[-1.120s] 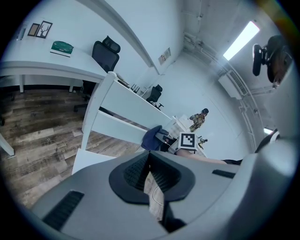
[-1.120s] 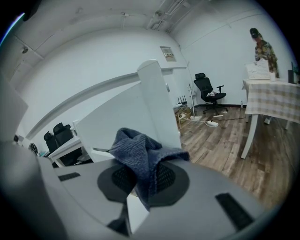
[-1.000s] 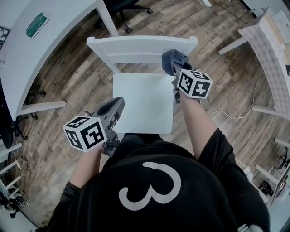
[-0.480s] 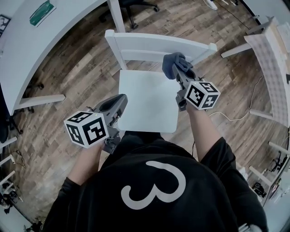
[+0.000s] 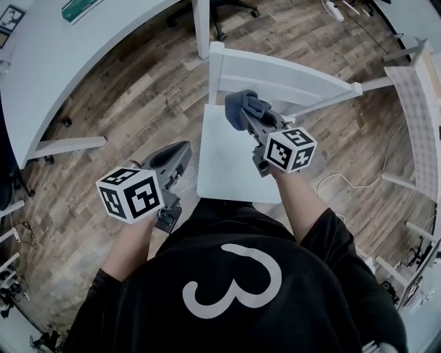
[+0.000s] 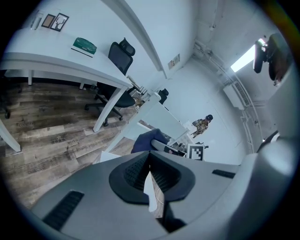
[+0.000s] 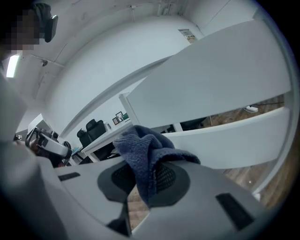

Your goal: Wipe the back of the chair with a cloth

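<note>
A white wooden chair stands in front of me, its slatted back [image 5: 289, 74] at the far side and its seat [image 5: 231, 155] below. My right gripper [image 5: 242, 114] is shut on a bunched dark blue cloth [image 5: 242, 107], held over the seat's far left part, just short of the back. In the right gripper view the cloth [image 7: 143, 154] hangs between the jaws with the chair back's white slats [image 7: 220, 89] close ahead. My left gripper [image 5: 178, 153] hovers left of the seat, shut with nothing in it; its view shows the cloth [image 6: 146, 140] and the chair beyond.
A long white desk [image 5: 83, 48] runs along the left with a green book [image 5: 81, 8] on it, and a black office chair [image 5: 224, 8] stands behind. Another white table [image 5: 420, 103] sits at the right. A white cable [image 5: 344, 172] lies on the wooden floor.
My right gripper has carried the cloth leftward along the chair back, from its right end toward its left part. The view has turned, so the chair now looks angled. The left gripper stayed put.
</note>
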`<state>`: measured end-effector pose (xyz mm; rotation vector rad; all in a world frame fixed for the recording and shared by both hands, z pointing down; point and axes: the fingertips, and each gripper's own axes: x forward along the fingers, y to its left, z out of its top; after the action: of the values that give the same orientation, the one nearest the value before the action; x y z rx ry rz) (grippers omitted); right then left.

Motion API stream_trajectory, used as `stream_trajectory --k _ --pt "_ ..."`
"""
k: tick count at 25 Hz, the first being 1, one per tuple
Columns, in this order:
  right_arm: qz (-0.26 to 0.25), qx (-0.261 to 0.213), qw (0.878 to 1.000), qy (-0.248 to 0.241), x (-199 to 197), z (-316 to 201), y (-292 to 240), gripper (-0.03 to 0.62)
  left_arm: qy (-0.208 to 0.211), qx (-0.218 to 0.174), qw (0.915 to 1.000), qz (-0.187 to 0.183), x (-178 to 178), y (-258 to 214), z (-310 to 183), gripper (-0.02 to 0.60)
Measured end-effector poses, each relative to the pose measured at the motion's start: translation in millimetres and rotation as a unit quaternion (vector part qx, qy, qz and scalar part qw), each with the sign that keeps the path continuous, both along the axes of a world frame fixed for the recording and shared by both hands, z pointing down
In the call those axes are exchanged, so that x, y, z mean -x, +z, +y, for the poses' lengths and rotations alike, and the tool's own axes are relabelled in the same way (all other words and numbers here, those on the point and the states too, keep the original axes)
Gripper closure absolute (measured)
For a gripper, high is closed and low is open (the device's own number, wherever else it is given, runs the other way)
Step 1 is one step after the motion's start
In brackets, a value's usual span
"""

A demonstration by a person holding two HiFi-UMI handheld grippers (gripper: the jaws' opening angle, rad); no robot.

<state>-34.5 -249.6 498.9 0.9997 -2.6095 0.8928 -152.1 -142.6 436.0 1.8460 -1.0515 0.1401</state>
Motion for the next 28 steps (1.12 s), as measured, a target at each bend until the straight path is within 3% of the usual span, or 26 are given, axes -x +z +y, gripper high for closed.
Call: stream_trajectory --k 9,15,28 --pt "0.048 0.016 0.999 0.010 48.2 -23.5 35.1 0.545 -0.025 0.028 0.9993 0.008 46.5 28.1 11.9 0.568" --pt "0.067 0.015 0.997 0.020 57.2 -43.2 48.4 0.546 -0.036 0.037 0.9987 0.005 55.1 36.4 16.0 0.568" --pt "0.051 0.039 0.997 0.053 58.8 -54.1 53.7 0.545 -0.035 0.041 0.9985 -0.006 50.6 35.8 22.7 0.568"
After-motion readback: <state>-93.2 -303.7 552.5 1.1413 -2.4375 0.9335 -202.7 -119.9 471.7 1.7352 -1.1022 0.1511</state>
